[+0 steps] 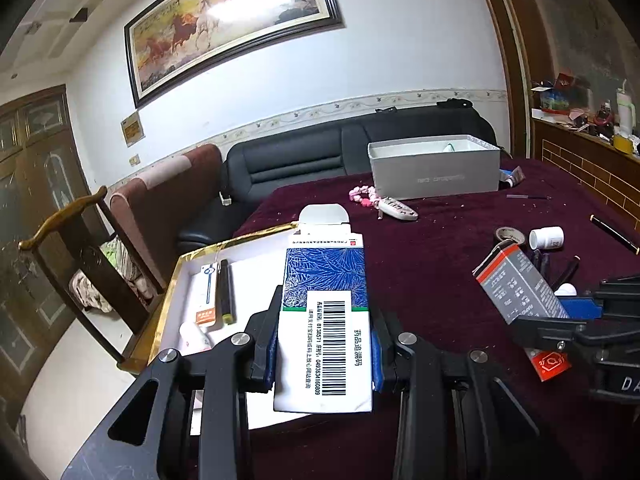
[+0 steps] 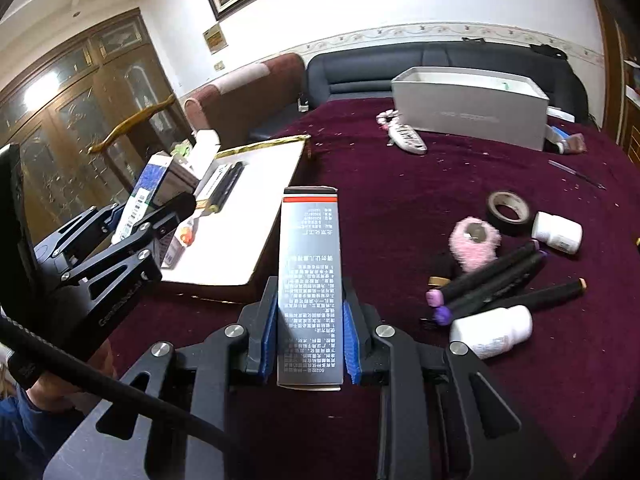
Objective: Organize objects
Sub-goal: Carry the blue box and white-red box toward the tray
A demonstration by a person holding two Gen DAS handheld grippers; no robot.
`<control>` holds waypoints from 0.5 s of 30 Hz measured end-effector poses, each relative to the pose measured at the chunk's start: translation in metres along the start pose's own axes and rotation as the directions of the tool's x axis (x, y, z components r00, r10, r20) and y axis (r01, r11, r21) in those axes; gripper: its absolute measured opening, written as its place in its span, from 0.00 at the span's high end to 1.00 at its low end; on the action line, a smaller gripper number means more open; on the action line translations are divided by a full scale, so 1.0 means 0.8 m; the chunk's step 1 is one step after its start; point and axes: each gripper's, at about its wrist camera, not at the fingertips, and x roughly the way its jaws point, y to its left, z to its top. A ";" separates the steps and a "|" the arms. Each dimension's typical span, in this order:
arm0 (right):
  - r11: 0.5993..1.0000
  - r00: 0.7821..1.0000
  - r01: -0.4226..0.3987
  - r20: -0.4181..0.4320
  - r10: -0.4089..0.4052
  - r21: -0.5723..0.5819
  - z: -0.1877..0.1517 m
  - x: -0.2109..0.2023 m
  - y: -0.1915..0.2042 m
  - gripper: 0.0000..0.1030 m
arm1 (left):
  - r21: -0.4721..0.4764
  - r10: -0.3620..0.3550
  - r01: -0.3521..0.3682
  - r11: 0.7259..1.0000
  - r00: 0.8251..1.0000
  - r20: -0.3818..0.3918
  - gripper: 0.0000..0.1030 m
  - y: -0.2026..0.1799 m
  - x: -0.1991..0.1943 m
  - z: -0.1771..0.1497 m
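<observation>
My left gripper (image 1: pixel 324 316) is shut on a blue-and-white medicine box (image 1: pixel 324 304) with a barcode, its top flap open. It hangs over the right part of a flat white tray with a gold rim (image 1: pixel 176 276). The tray holds a black pen-like stick (image 1: pixel 225 292), a white tube and a small bottle. My right gripper (image 2: pixel 310 320) is shut on a grey box with a red stripe (image 2: pixel 310 272), held above the maroon cloth just right of the tray (image 2: pixel 280 184). The left gripper (image 2: pixel 148 216) with its box shows at the left of the right wrist view.
A maroon cloth covers the table (image 2: pixel 400 168). At the back stands a grey open box (image 2: pixel 468 108), with a remote (image 2: pixel 408 138) before it. On the right lie a tape roll (image 2: pixel 508 206), white bottles (image 2: pixel 558 232), black markers (image 2: pixel 496 280) and a pink fuzzy thing (image 2: pixel 474 244). A wooden chair (image 1: pixel 80 252) stands left.
</observation>
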 end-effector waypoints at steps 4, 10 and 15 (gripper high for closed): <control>1.000 1.000 -0.012 -0.015 0.012 -0.015 0.003 0.010 0.017 0.76 | -0.023 0.009 -0.009 1.000 1.000 -0.011 0.71 0.014 0.005 -0.006; 0.998 0.999 -0.031 -0.038 0.029 -0.052 0.011 0.029 0.048 0.76 | -0.102 -0.005 -0.002 0.995 0.998 -0.063 0.72 0.052 0.020 -0.018; 0.995 0.997 -0.052 -0.053 0.047 -0.089 0.022 0.046 0.077 0.76 | -0.175 -0.014 -0.009 0.984 0.992 -0.127 0.71 0.089 0.042 -0.034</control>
